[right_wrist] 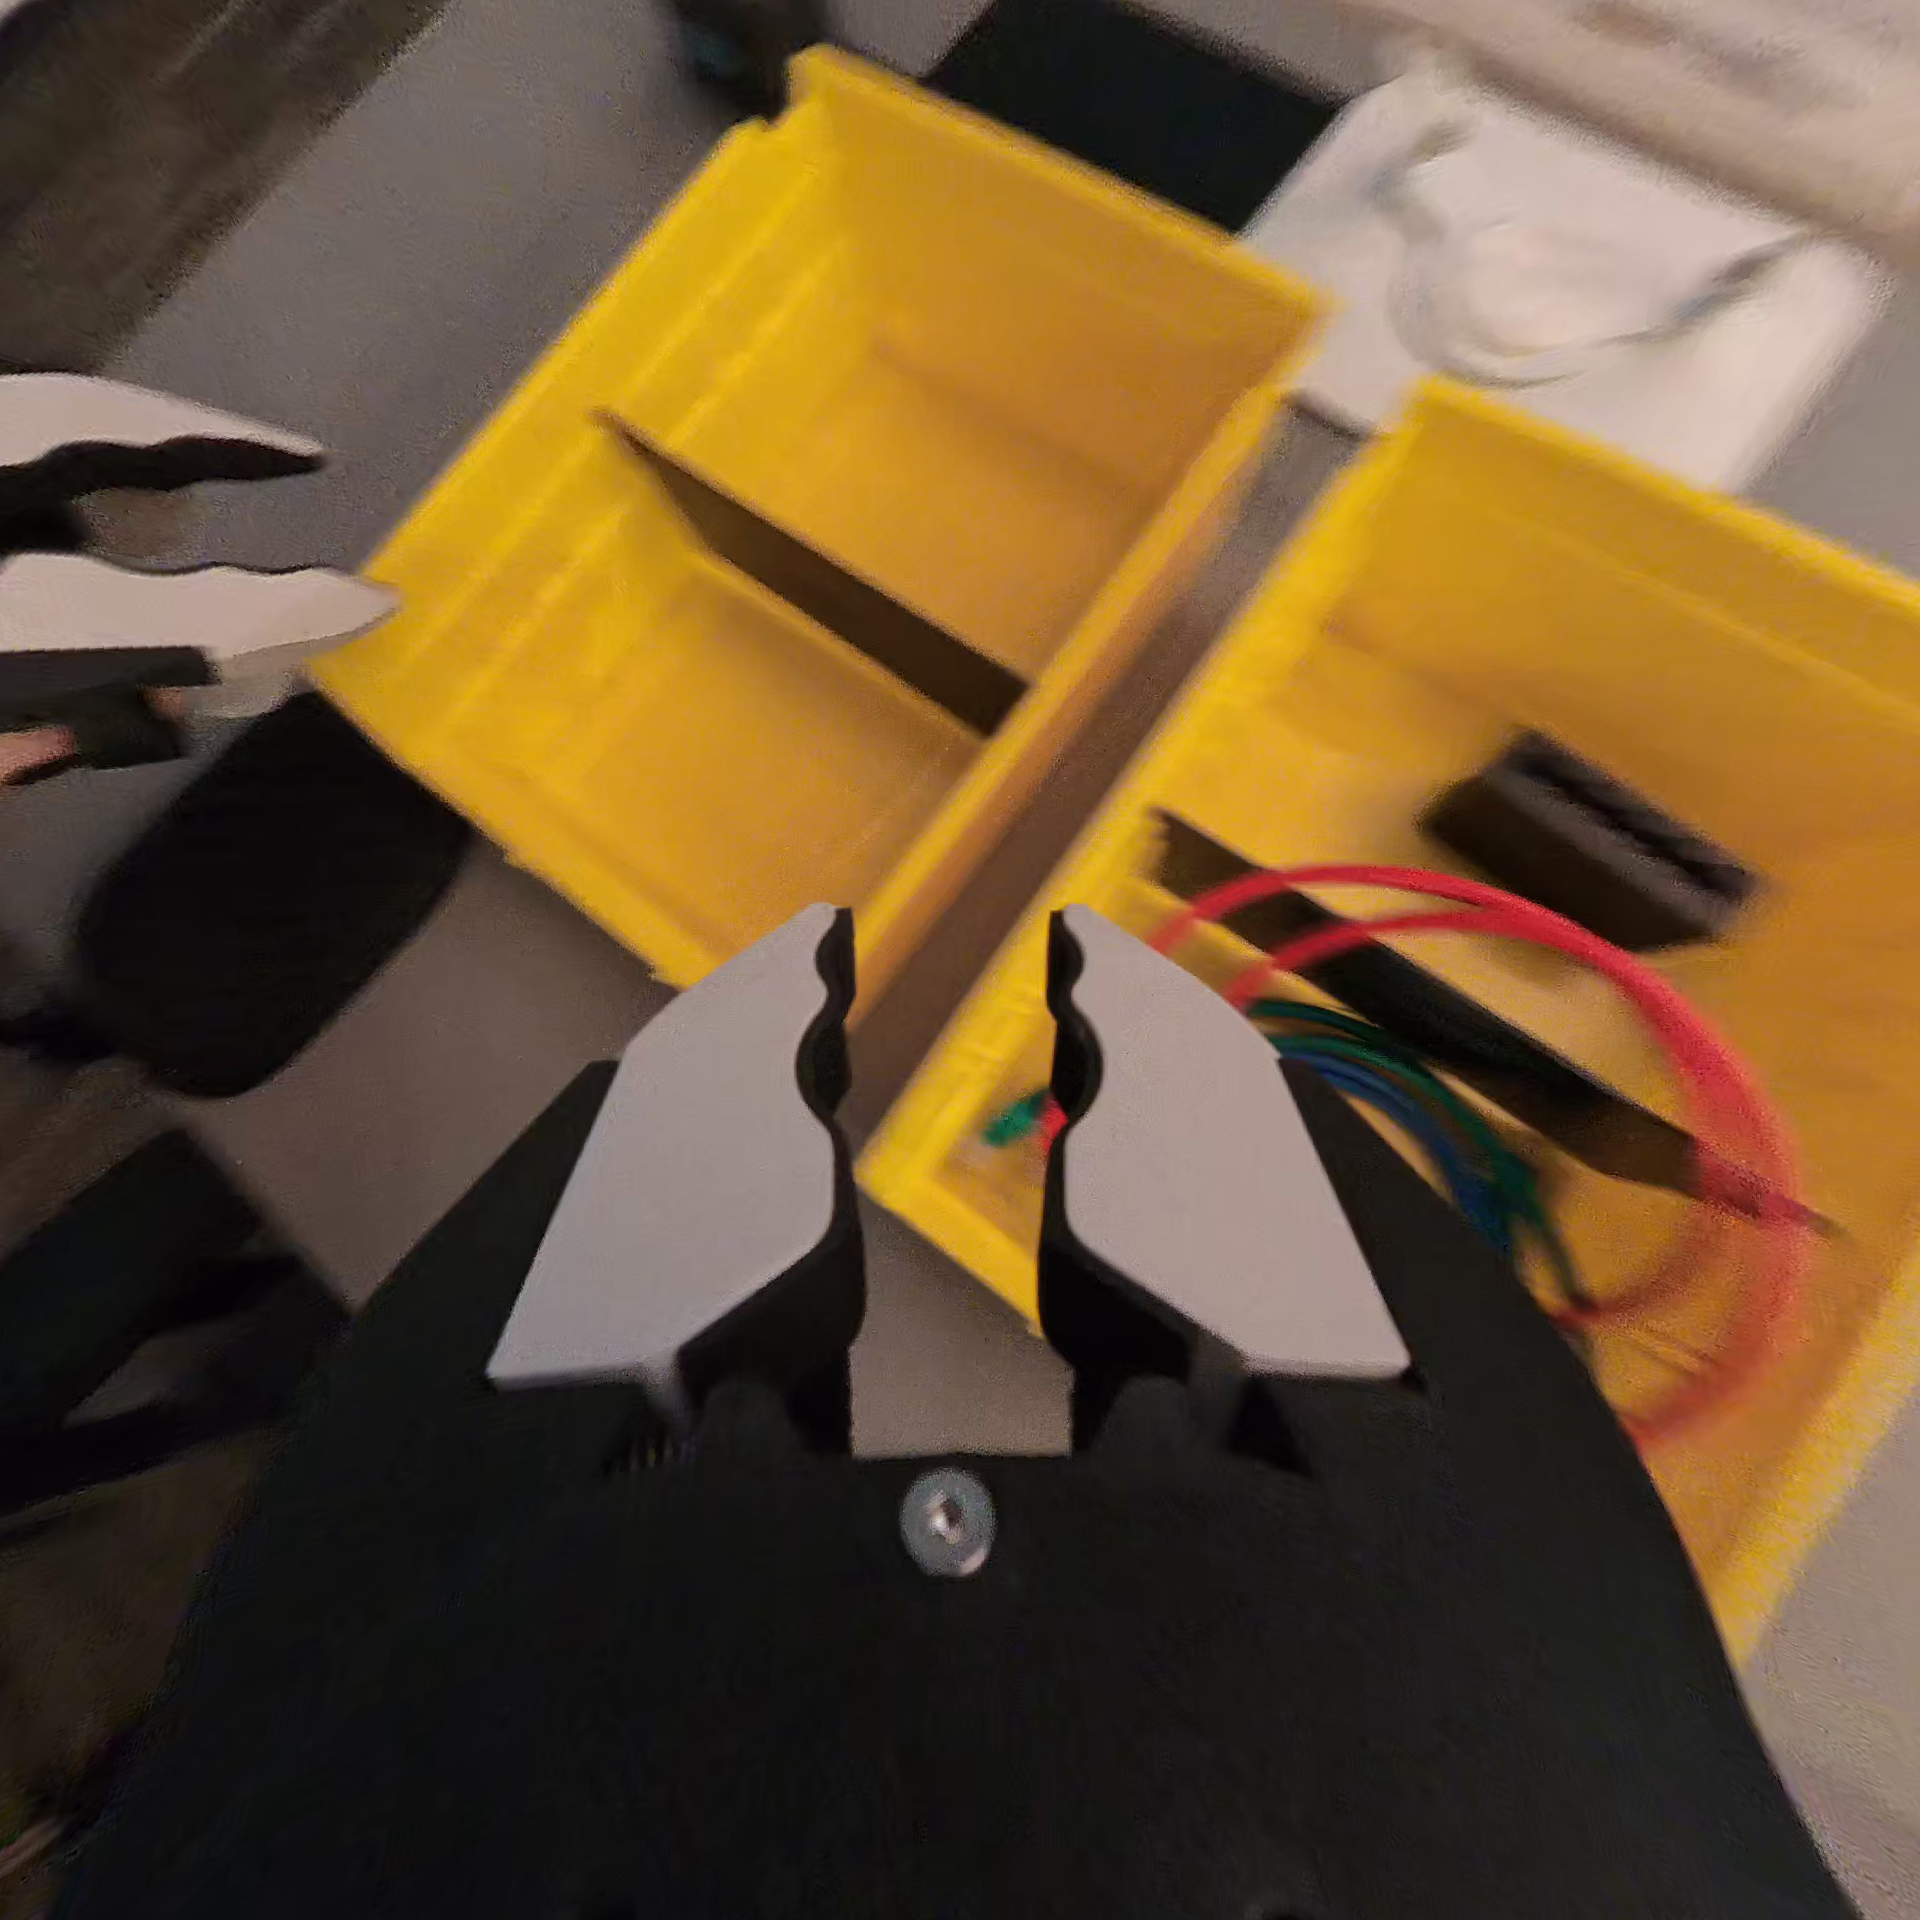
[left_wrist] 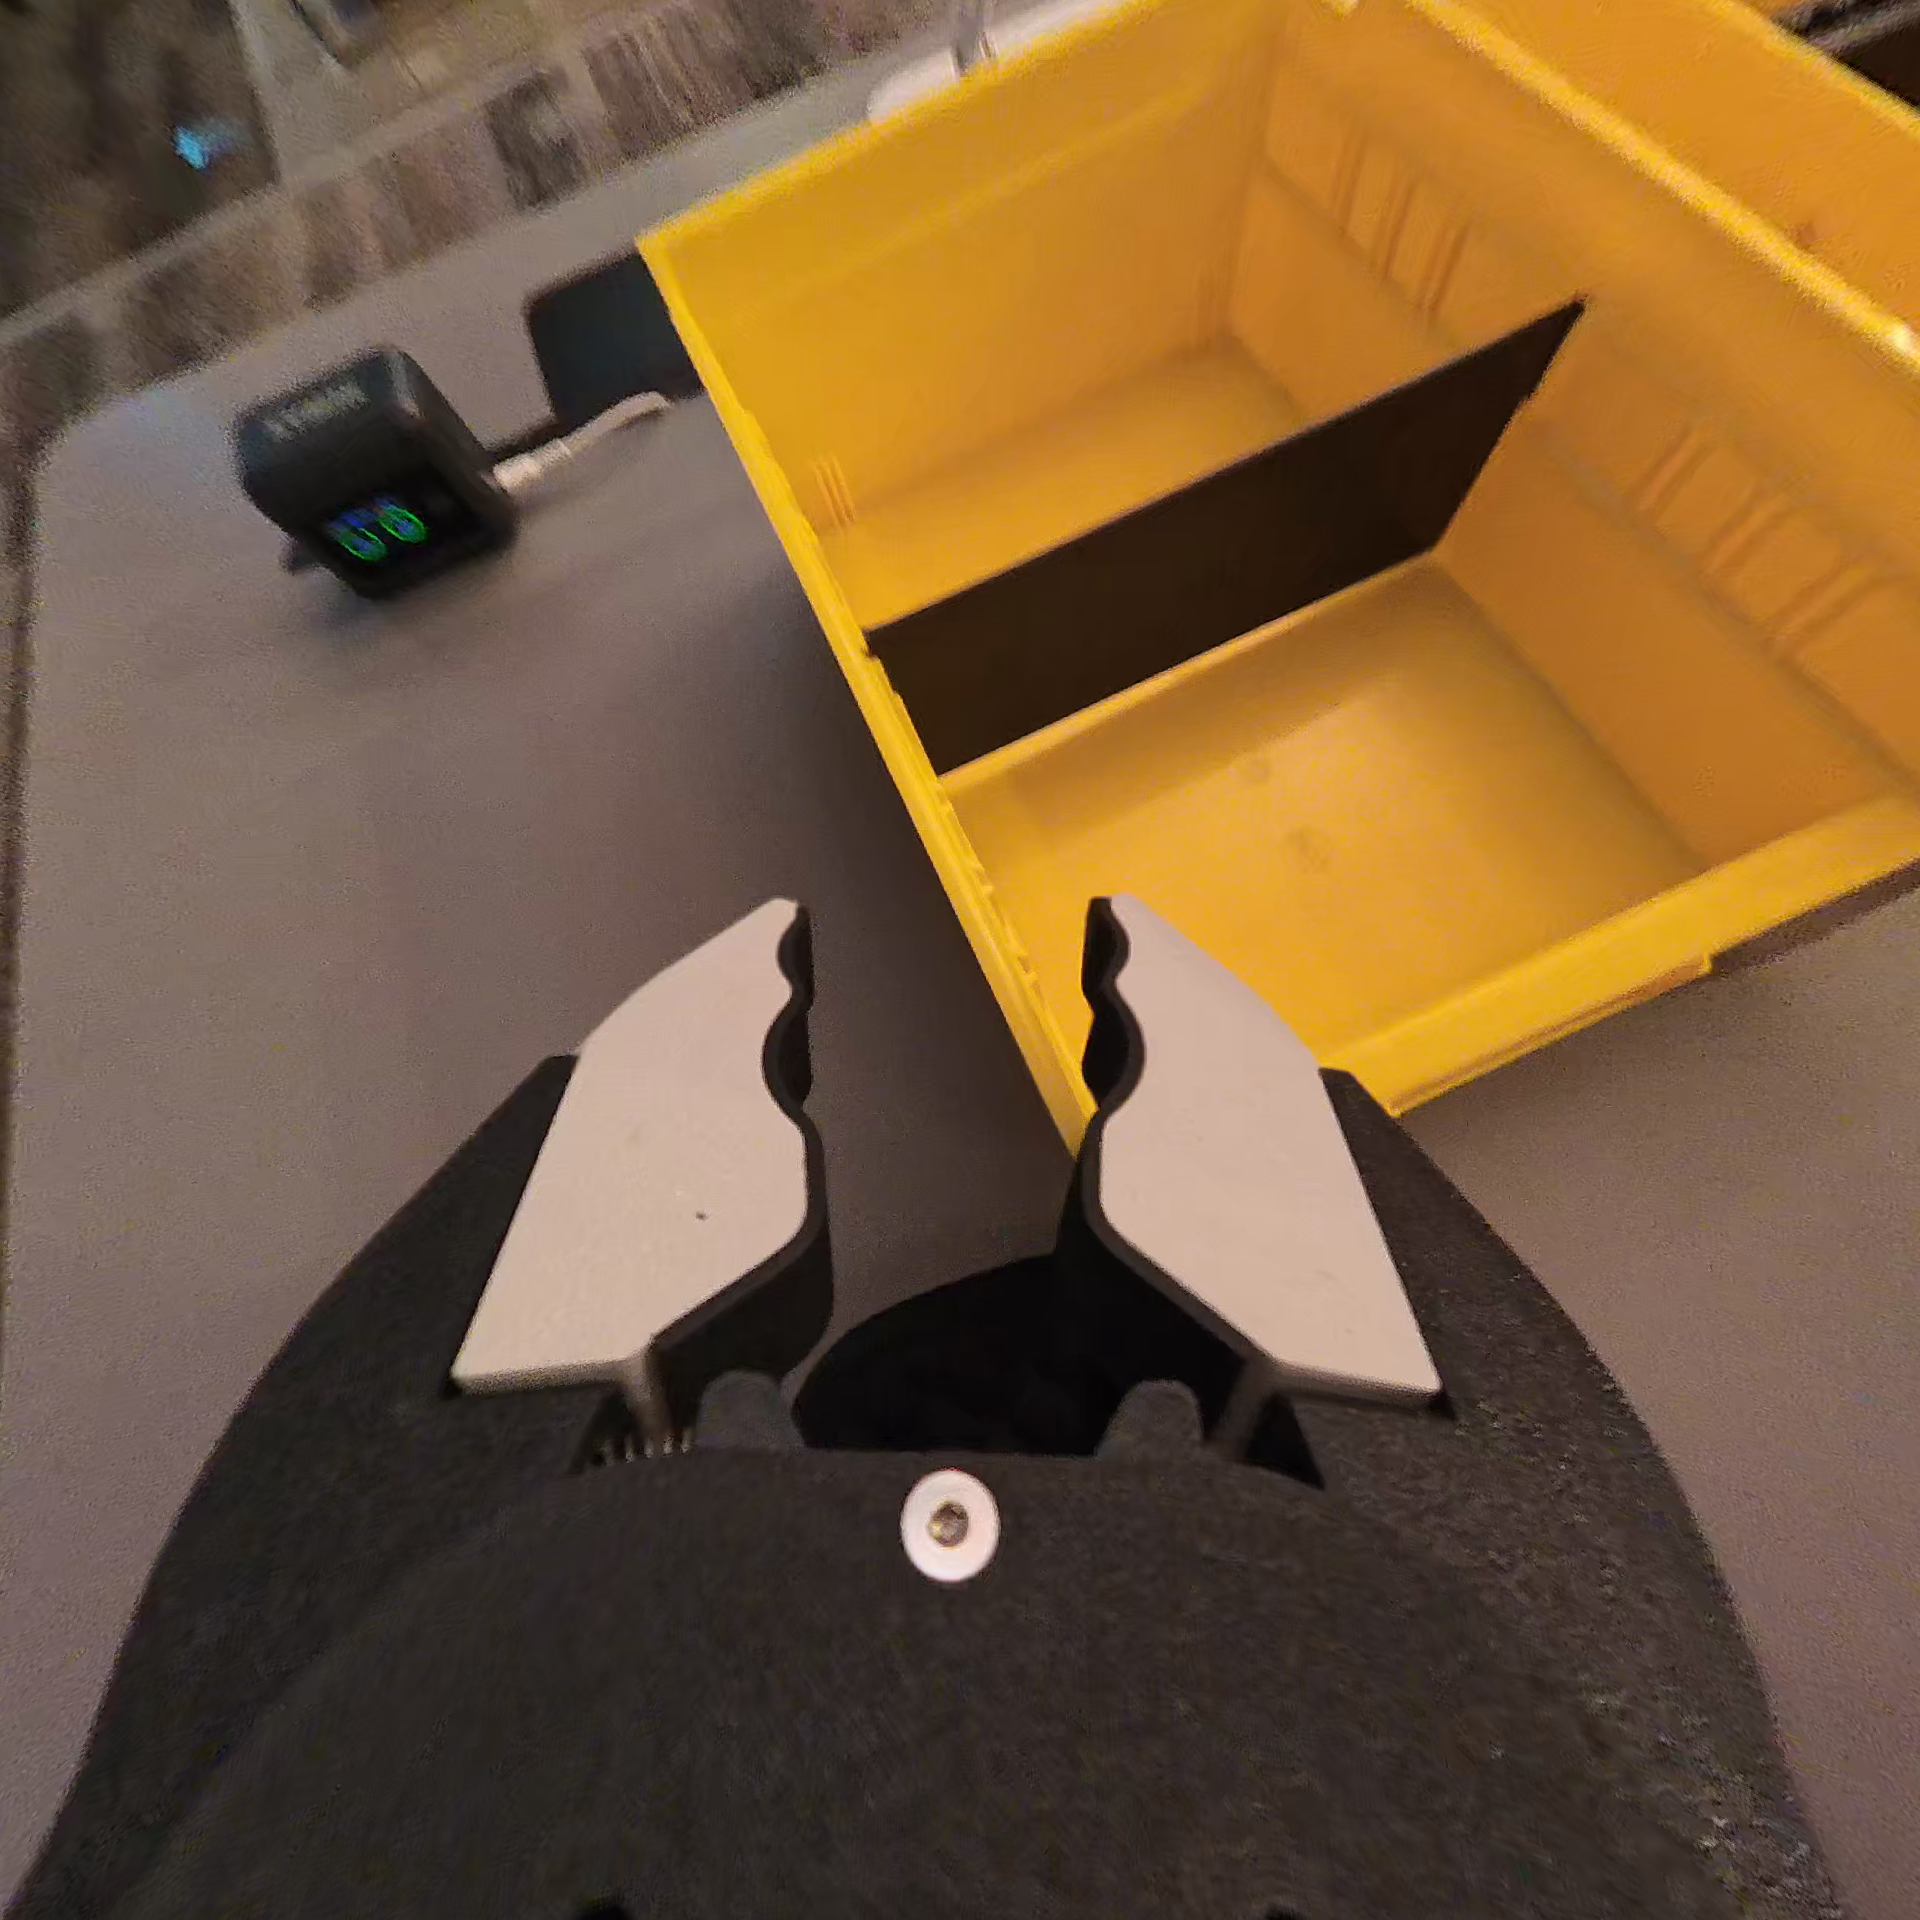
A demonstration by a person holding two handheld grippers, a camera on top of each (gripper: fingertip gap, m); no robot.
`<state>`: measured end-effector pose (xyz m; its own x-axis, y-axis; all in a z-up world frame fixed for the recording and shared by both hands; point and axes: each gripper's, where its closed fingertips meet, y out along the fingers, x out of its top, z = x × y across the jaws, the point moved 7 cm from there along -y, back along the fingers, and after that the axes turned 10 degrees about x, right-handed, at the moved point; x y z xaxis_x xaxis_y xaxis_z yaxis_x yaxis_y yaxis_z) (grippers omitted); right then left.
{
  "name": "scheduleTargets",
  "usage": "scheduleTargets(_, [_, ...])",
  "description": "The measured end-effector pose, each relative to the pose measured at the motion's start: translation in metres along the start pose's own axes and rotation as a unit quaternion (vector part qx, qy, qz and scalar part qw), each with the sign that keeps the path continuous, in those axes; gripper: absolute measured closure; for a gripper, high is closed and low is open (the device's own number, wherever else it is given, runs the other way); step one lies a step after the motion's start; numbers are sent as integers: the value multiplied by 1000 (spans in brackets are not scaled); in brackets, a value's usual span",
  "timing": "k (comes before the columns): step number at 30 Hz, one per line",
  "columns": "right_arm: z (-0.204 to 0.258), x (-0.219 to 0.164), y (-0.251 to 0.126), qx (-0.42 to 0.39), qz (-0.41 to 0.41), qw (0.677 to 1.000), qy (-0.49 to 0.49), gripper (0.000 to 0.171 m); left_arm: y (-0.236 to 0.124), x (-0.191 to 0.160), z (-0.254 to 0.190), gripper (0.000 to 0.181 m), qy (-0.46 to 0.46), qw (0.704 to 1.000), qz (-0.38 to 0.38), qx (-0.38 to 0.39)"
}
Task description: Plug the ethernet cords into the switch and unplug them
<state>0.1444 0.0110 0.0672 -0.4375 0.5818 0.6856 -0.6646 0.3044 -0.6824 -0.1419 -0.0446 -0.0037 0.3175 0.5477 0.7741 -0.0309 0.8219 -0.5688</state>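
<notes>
My right fingers [right_wrist: 951, 925] hang parted and empty over the near corner of the right bin [right_wrist: 1558, 644]. The cords [right_wrist: 1704, 1049], red, green and blue loops, lie just right of my tips in the lower right of the frame. The black block [right_wrist: 1590, 847] beyond the divider is probably the switch, though blur hides its ports; its long side runs toward lower right. My left fingers [left_wrist: 945, 914], also apart and empty, sit by the empty bin [left_wrist: 935, 249], farther off.

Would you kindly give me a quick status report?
Both hand-held grippers open, left, right, holding nothing. Cords and switch lie in right yellow bin, nothing plugged. Divider between them.
</notes>
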Motion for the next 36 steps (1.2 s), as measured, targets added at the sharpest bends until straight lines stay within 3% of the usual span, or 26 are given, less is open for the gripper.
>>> scheduleTargets(2, [13, 3, 40, 13, 59, 998, 6, 146, -10, 4, 0, 133, -8, 999, -28, 14])
scheduleTargets(6, [-5, -3, 89, -71, 161, 984, 27, 145, -25, 4, -6, 134, -12, 999, -45, 7])
scheduleTargets(14, [-16, 2, 116, -82, 178, 975, 107, 143, -47, 3, -6, 134, -14, 997, -68, -24])
scheduleTargets(16, [-14, 7, 123, -113, 201, 968, 96, 138, -52, 3, -9, 135, -11, 996, -79, -28])
scheduleTargets(21, [-3, 18, 142, -152, 209, 964, 68, 147, -68, 0, -11, 135, -6, 994, -99, -40])
scheduleTargets(28, [-17, 0, 177, -110, 247, 945, 187, 144, -84, -11, 3, 136, -9, 994, -106, -39])
scheduleTargets(32, [-22, -1, 181, -88, 217, 947, 221, 162, -94, -20, 15, 138, -12, 994, -107, -29])
scheduleTargets(36, [-21, 0, 173, -77, 221, 941, 243, 164, -106, -20, 26, 138, -23, 993, -111, -16])
